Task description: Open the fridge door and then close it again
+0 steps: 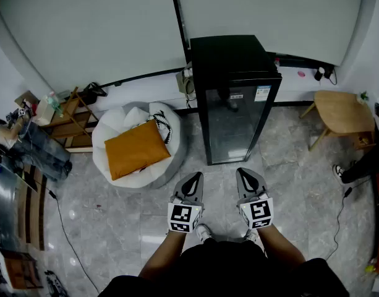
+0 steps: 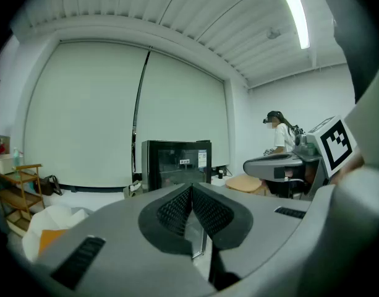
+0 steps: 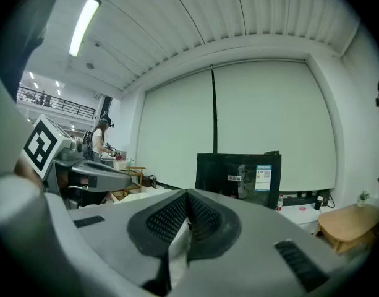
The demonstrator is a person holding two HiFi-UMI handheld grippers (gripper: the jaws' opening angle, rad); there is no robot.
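The black fridge (image 1: 237,60) is seen against the far wall, its glass door (image 1: 236,125) closed

It is stood on a grey marble-patterned floor (image 1: 115,215), below pale roller blinds (image 1: 90,23); a white beanbag (image 1: 118,125) topped by an orange cushion (image 1: 136,148) is set just to its left, a wooden shelf (image 1: 68,125) further left, a round wooden stool (image 1: 340,111) to its right. The left gripper (image 1: 193,177) and right gripper (image 1: 246,173) are held side by side short of the door, each with jaws pressed together on nothing
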